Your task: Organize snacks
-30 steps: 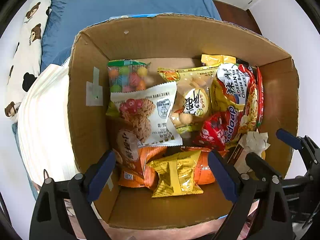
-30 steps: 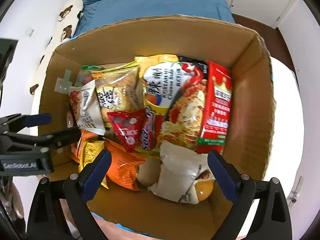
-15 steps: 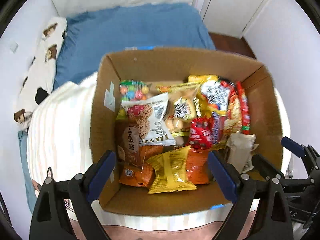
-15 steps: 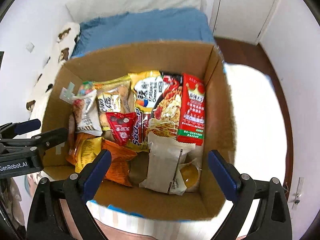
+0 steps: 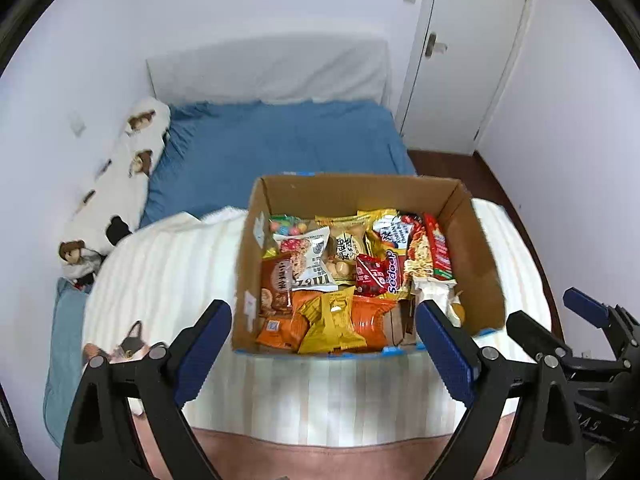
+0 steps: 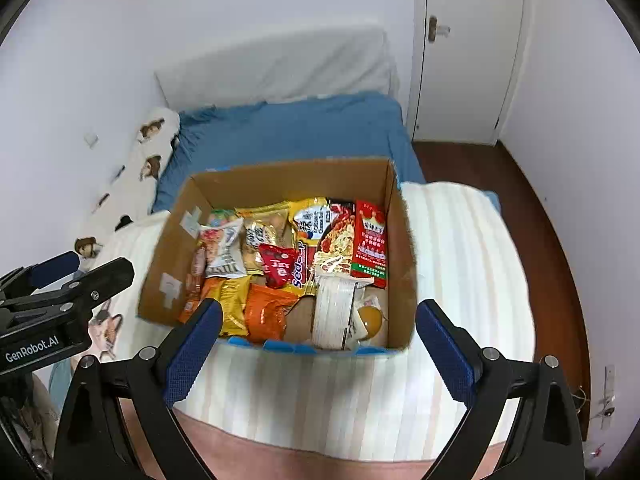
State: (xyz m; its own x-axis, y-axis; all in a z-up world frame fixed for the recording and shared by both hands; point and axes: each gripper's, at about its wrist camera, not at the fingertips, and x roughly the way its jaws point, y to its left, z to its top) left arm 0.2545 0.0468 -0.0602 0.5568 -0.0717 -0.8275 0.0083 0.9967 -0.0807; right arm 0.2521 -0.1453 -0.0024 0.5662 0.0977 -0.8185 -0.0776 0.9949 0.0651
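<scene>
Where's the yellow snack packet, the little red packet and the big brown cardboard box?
yellow snack packet (image 5: 334,322), left wrist view, middle of wrapper
little red packet (image 5: 370,274), left wrist view, front face
brown cardboard box (image 5: 352,192), left wrist view, far wall

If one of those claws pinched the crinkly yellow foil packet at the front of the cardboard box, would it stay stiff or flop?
Probably flop: the yellow foil packet is creased and puffy, so likely light and mostly air. Its shiny film could slip between pads. It lies over orange packets, so lifting it may drag those along.

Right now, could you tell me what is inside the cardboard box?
The cardboard box holds piled snack packets, including a yellow packet and a red noodle pack. Whatever lies beneath them is covered.
</scene>
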